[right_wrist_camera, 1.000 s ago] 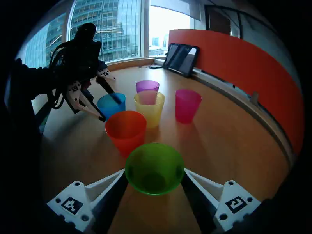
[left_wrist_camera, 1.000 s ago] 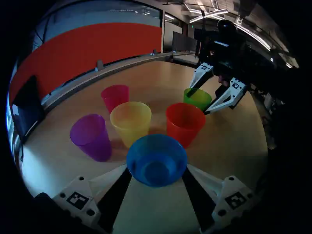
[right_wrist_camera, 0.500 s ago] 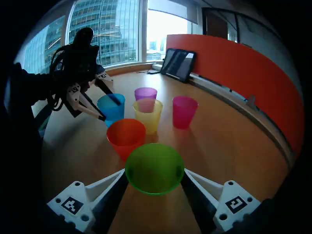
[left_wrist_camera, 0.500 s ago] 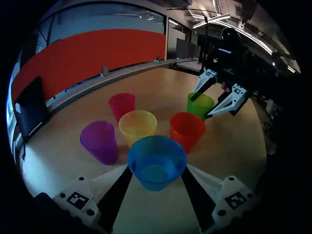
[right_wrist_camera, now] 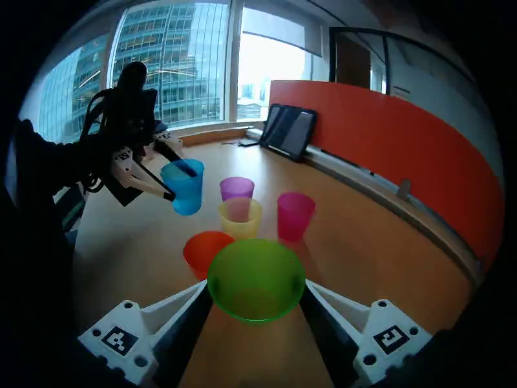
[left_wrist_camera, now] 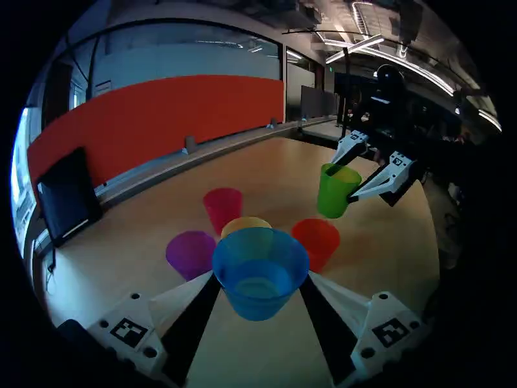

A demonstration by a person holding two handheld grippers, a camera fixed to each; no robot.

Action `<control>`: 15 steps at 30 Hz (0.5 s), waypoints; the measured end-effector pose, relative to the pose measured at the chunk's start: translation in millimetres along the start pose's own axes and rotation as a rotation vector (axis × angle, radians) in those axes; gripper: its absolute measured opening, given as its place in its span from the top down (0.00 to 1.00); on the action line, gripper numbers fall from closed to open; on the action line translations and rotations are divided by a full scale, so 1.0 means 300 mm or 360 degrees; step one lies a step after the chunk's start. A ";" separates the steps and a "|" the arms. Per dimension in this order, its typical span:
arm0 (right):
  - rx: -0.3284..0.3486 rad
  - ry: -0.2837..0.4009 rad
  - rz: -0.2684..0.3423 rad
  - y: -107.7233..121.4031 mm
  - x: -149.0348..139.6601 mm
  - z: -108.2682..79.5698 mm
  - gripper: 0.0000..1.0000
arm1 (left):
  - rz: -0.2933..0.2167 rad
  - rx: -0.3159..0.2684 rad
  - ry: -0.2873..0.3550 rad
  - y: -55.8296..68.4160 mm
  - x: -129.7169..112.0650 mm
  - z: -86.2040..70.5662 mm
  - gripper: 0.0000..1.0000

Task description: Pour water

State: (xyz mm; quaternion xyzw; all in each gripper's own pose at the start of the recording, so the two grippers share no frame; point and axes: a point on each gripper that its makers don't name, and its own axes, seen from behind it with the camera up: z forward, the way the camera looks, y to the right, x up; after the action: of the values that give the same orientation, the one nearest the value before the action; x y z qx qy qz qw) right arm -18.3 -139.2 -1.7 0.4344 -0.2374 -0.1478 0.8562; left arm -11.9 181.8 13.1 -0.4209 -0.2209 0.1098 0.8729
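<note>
Where my two fingered tools meet over it, the room is a long office: a glass window wall (right_wrist_camera: 174,71) facing tower blocks on one side, an orange wall (left_wrist_camera: 161,110) along the other, and ceiling light strips (left_wrist_camera: 388,55) overhead. The wooden table (left_wrist_camera: 271,161) is broad, pale and bare apart from the cups; a raised ledge runs along its edge under the orange wall. A dark flat screen (left_wrist_camera: 64,194) leans against that wall at the table's far end.

My left gripper (left_wrist_camera: 258,279) is spread to a cup's width, both fingers pressing the sides of the blue cup (left_wrist_camera: 260,255), which is upright and raised off the table. My right gripper (right_wrist_camera: 256,286) is spread likewise, both fingers pressing the green cup (right_wrist_camera: 256,271), also upright and raised; a dark-sleeved arm shows behind each tool in the other's view.

Four cups stand on the table between the two held ones, close together: the pink cup (left_wrist_camera: 222,207), purple cup (left_wrist_camera: 190,253), red cup (left_wrist_camera: 318,239) and, in the middle, the yellow cup (left_wrist_camera: 245,226).

A paler level, apparently water (left_wrist_camera: 260,288), lies low inside the blue cup; whether the green cup holds any I cannot tell.
</note>
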 end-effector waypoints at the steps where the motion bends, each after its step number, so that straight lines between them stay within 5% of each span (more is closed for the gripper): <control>1: -0.0008 0.0014 -0.0003 0.002 0.012 -0.005 0.09 | 0.0002 0.0009 0.0010 -0.005 0.010 -0.008 0.16; 15: -0.0097 0.0230 -0.0023 0.024 0.189 -0.080 0.09 | -0.0009 0.0097 0.0134 -0.057 0.137 -0.086 0.16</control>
State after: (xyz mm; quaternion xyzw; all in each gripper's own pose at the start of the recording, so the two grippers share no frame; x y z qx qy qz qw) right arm 42.7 -145.0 7.7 0.4193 -0.1672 -0.1293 0.8829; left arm 36.6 169.0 24.5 -0.3977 -0.1816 0.0963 0.8942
